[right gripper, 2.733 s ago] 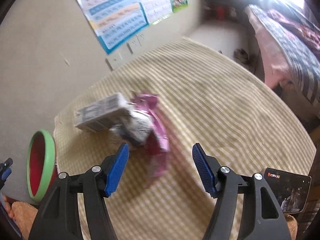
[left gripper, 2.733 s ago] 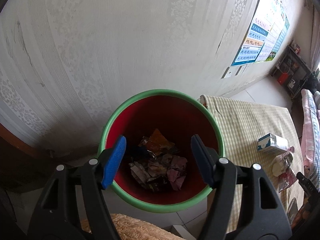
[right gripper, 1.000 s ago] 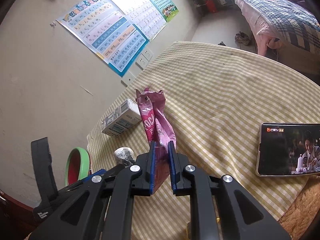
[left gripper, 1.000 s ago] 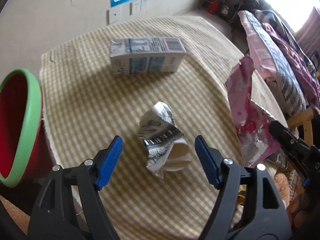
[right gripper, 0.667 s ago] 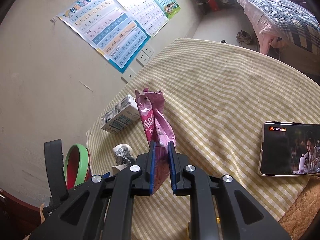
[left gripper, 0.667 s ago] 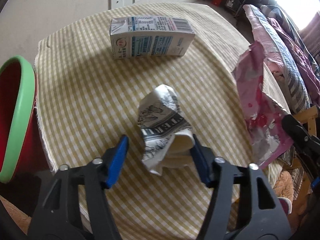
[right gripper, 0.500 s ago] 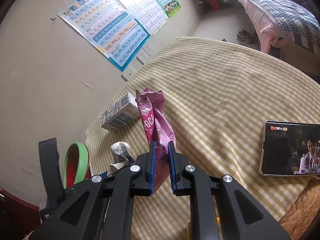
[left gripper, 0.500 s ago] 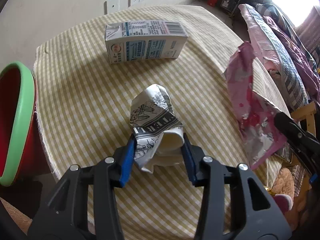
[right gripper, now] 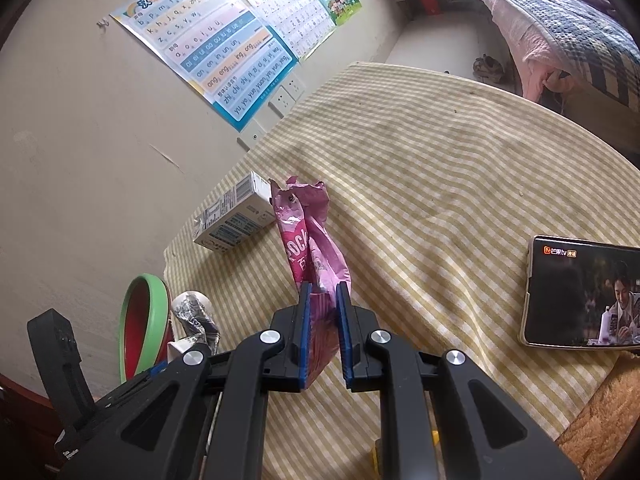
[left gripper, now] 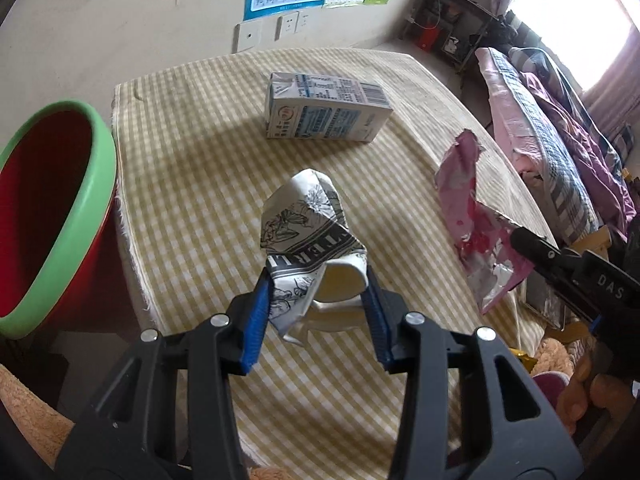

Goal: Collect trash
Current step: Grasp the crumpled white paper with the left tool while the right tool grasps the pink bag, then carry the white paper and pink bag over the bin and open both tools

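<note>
My left gripper [left gripper: 318, 286] is shut on a crumpled paper cup [left gripper: 308, 232] with black print, held just above the checked tablecloth [left gripper: 192, 168]. My right gripper [right gripper: 324, 296] is shut on a torn pink snack wrapper [right gripper: 306, 236] that stands up from its pads; the same wrapper [left gripper: 476, 216] shows at the right of the left wrist view. A blue and white milk carton [left gripper: 324, 110] lies on its side farther back on the table. The red bin with a green rim [left gripper: 52, 216] stands off the table's left edge, and this bin [right gripper: 142, 320] also appears low left in the right wrist view.
A phone [right gripper: 584, 292] with its screen lit lies on the table at the right. Posters [right gripper: 216, 48] and wall sockets [left gripper: 288, 24] are on the wall behind. A bed [left gripper: 560, 128] runs along the far right. Tan plush fabric [right gripper: 600, 412] lies at the near table edge.
My left gripper closed on the crumpled cup and lifted it slightly off the cloth. The right gripper has stayed shut on the pink wrapper, nearly still.
</note>
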Demonstrator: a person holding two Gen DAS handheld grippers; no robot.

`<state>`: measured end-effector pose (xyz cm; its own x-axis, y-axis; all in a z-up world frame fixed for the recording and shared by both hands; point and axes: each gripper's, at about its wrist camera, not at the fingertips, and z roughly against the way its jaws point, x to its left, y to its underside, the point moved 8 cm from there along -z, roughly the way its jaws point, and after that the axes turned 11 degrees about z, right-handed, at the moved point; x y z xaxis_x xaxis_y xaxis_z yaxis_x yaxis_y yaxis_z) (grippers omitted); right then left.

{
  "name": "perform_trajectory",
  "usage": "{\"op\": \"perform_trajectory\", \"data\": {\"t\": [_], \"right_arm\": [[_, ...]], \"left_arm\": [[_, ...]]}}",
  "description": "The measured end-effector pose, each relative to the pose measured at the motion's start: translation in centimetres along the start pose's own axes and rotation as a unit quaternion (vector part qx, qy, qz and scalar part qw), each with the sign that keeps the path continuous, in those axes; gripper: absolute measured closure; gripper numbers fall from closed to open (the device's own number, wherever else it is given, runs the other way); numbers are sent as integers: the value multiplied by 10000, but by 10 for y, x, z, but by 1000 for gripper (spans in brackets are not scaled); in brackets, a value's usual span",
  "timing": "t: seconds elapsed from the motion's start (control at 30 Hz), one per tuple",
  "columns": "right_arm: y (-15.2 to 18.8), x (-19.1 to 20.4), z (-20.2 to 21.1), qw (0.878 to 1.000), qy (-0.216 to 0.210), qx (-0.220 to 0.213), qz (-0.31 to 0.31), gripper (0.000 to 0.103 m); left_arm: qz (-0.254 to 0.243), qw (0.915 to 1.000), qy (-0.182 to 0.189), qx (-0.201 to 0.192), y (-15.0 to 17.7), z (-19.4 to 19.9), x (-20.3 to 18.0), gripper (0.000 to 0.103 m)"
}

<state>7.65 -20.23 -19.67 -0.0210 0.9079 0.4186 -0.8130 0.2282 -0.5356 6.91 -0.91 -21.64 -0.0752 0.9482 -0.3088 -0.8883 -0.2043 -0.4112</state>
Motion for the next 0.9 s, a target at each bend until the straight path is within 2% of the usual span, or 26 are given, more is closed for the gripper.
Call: {"op": "perform_trajectory", "data": {"t": [0.9], "right_arm": [[4, 2, -6, 9999, -2, 138, 47, 90]], "left_arm": [[28, 10000, -3, 41, 2, -2, 3, 61]]}}
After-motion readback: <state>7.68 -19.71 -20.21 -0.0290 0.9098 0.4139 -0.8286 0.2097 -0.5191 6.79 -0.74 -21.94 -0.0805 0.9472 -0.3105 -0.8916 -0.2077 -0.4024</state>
